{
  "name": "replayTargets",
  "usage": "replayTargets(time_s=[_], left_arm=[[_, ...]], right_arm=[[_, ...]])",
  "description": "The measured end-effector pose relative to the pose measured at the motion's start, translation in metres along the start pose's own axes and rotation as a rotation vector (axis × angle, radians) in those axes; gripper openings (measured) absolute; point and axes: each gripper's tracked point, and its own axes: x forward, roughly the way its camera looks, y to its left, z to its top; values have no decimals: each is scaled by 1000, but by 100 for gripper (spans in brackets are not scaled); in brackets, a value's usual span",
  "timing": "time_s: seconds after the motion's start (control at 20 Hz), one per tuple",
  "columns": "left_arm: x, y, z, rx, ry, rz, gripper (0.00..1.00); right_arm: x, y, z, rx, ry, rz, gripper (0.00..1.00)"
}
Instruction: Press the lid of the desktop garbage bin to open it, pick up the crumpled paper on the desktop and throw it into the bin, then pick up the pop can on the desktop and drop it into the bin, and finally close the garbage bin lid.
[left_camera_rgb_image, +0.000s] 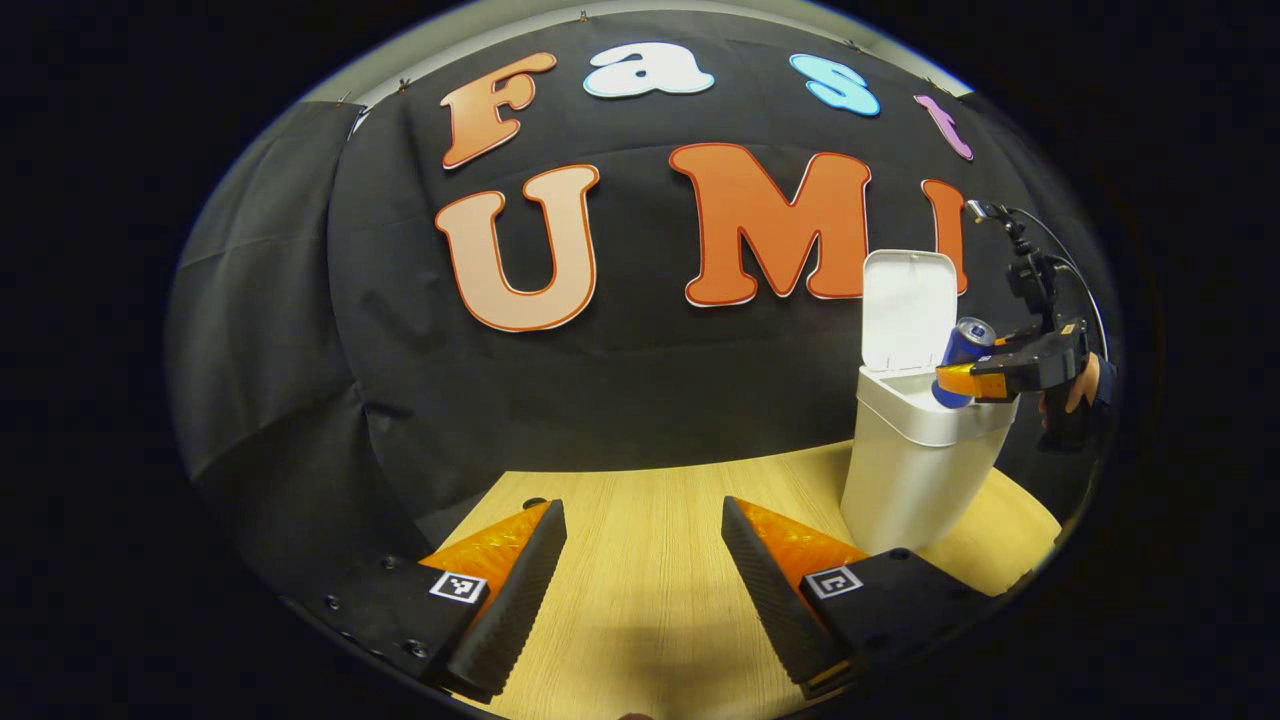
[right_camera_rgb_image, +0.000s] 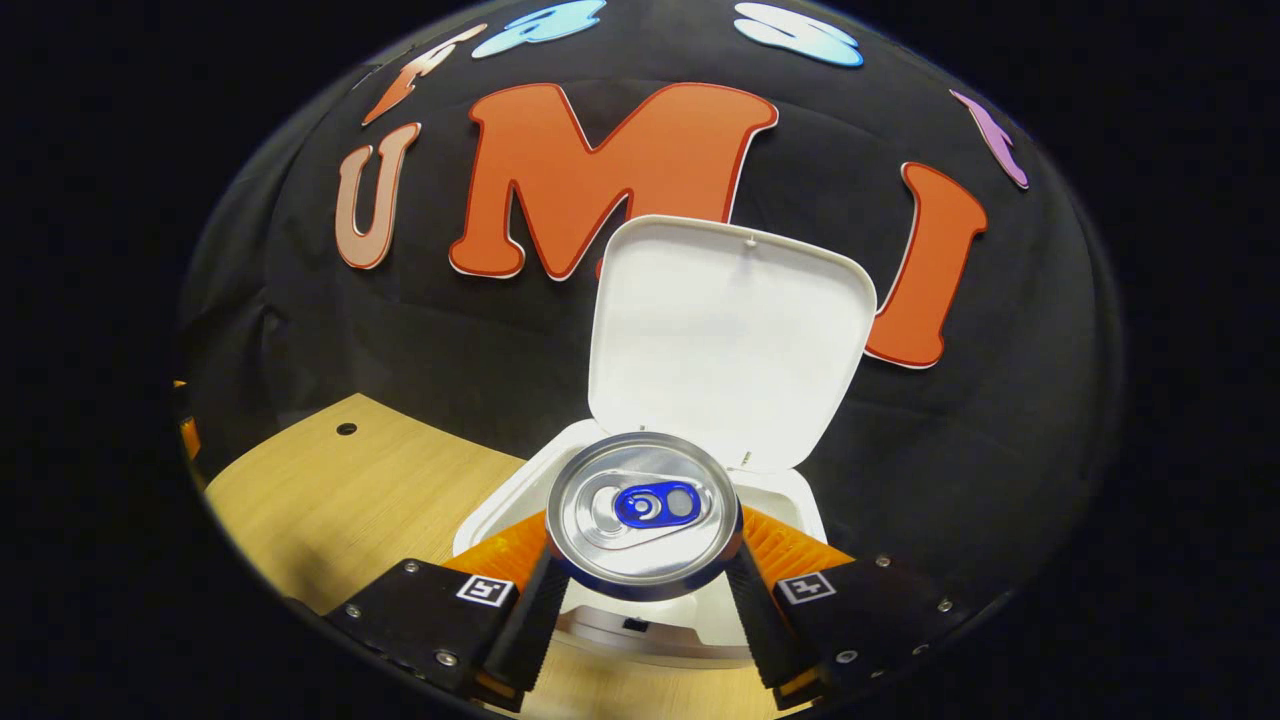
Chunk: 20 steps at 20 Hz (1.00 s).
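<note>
A white garbage bin (left_camera_rgb_image: 915, 470) stands on the wooden desktop at the right of the left gripper view, its lid (left_camera_rgb_image: 907, 310) tipped up and back. Over its mouth hangs a blue pop can (left_camera_rgb_image: 962, 360), held by the right gripper (left_camera_rgb_image: 955, 385) with a hand behind it. In the right gripper view the can's silver top (right_camera_rgb_image: 645, 515) sits between both fingers, with my right gripper (right_camera_rgb_image: 645, 590) shut on it directly above the open bin (right_camera_rgb_image: 500, 515) and its raised lid (right_camera_rgb_image: 725, 340). My left gripper (left_camera_rgb_image: 645, 560) hovers open over bare desktop, left of the bin.
The wooden desktop (left_camera_rgb_image: 650, 590) stretches under the left gripper to the black cloth wall behind. A small dark hole (right_camera_rgb_image: 346, 428) marks the desktop left of the bin in the right gripper view.
</note>
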Motion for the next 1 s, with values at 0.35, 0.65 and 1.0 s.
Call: replayTargets(time_s=[0.35,0.65,1.0], left_arm=[[-6,12,-10,-19,14,36,99],[-9,12,-17,-27,20,30,99],[-7,19,-20,-32,20,34,99]], right_arm=[[5,5,-5,2,31,14,82],[3,-3,8,-4,21,0,82],[-3,-23,56,-24,-48,-43,82]])
